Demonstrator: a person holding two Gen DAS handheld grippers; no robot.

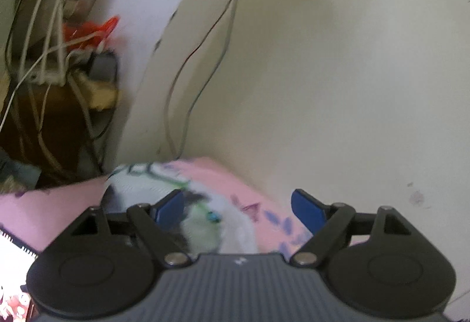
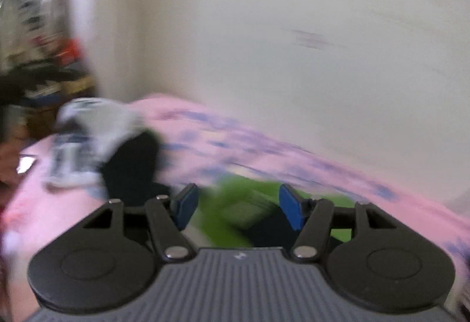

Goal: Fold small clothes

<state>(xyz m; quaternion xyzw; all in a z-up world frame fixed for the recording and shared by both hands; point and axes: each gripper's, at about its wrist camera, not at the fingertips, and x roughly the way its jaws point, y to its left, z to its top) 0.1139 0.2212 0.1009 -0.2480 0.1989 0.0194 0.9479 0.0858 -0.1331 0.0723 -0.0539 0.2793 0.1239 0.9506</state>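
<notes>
We are working over a pink bedsheet [image 2: 264,145] printed with purple shapes, which is covering the bed against a cream wall [image 1: 352,57]; at the far left of the left wrist view a tangle of cables [image 1: 53,37] is hanging by some cluttered shelving.

The small clothes are lying loose on that sheet. In the right wrist view a white printed garment [image 2: 85,131] is sitting crumpled toward the left with a dark piece [image 2: 132,166] just beside it, and a green garment [image 2: 235,210] is lying directly ahead of the right gripper [image 2: 239,206]. Its jaws are standing apart with the green cloth showing between them, though the blur is keeping us from telling whether the pads are touching it. In the left wrist view a white garment with green print [image 1: 202,222] is bunched under the left gripper [image 1: 239,209], whose blue fingers [image 1: 307,211] are spread wide and pinching nothing.

We are judging these pieces light, limp and quick to slide on the sheet, so we are expecting them to sag and bunch when lifted. Taking hold at a hem or corner, one gripper at each end, looks better than pinching the crumpled middle.
</notes>
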